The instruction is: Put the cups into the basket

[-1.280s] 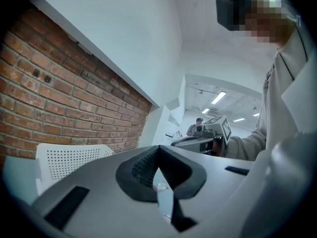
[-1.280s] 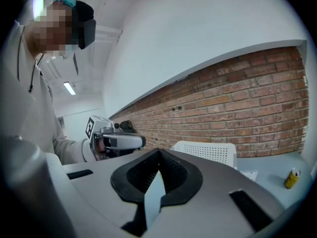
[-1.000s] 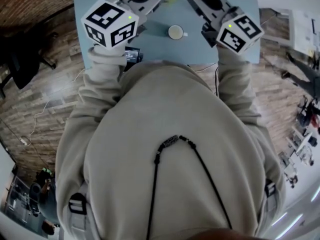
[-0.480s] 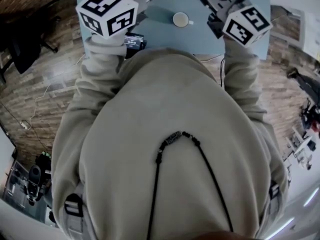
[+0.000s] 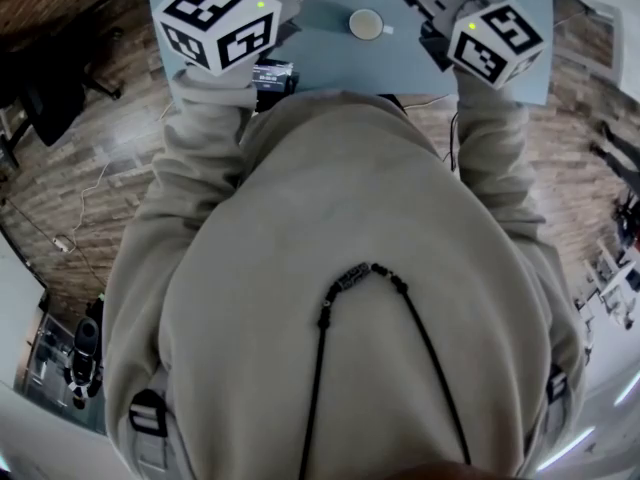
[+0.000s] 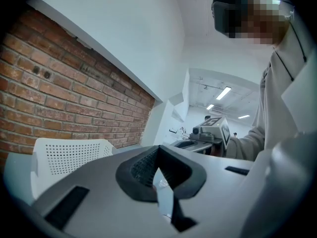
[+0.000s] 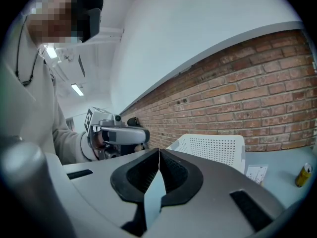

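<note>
A white cup (image 5: 366, 24) stands on the light blue table (image 5: 320, 63), between my two grippers in the head view. Only the marker cubes of the left gripper (image 5: 218, 20) and the right gripper (image 5: 497, 40) show there; the jaws run off the top edge. In the left gripper view the left gripper (image 6: 158, 150) is shut with nothing between its pads. The right gripper (image 7: 159, 151) is also shut and empty. A white perforated basket (image 6: 69, 155) stands by the brick wall, seen too as the basket (image 7: 213, 150) in the right gripper view.
A small black device (image 5: 270, 73) lies at the table's near edge. A yellow can (image 7: 303, 175) and a white card (image 7: 256, 172) sit on the table right of the basket. The person's torso fills most of the head view. A brick wall runs behind the table.
In the head view the table, the cup and both marker cubes have slid toward the top edge. The grippers keep about the same places beside the cup.
</note>
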Tool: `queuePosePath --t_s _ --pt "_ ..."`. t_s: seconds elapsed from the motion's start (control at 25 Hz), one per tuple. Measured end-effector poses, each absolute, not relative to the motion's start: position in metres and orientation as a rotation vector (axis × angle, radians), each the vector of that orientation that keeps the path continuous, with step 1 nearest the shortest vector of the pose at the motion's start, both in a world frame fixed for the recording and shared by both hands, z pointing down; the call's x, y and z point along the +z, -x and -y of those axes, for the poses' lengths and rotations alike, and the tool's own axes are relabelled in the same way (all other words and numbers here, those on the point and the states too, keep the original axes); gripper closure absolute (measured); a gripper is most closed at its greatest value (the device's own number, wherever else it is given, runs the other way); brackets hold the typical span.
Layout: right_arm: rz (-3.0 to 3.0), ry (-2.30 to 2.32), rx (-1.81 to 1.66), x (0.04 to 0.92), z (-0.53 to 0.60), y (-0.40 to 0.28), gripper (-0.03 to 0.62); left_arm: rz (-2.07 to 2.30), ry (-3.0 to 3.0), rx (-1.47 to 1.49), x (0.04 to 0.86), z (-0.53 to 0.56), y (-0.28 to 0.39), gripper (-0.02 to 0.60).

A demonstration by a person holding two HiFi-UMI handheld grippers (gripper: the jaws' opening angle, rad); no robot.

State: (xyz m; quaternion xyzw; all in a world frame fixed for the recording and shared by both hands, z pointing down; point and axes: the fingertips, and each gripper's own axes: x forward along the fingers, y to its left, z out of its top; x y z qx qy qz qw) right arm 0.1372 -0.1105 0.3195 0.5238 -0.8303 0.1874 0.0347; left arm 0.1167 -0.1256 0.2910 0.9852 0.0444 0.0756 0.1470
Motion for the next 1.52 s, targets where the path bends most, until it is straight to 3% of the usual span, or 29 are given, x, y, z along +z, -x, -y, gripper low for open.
queuePosePath --t_s 1.28,1.52 --pt "2.423 -1.602 0.629 0.379 0.106 -0.145 0.574 -0.284 -2.721 0.308 0.345 0.109 -0.142 0.583" --pt "2.331 -1.568 0.7 0.42 0.091 -0.149 0.524 -0.279 -2.709 0.314 0.354 0.11 -0.14 0.583"
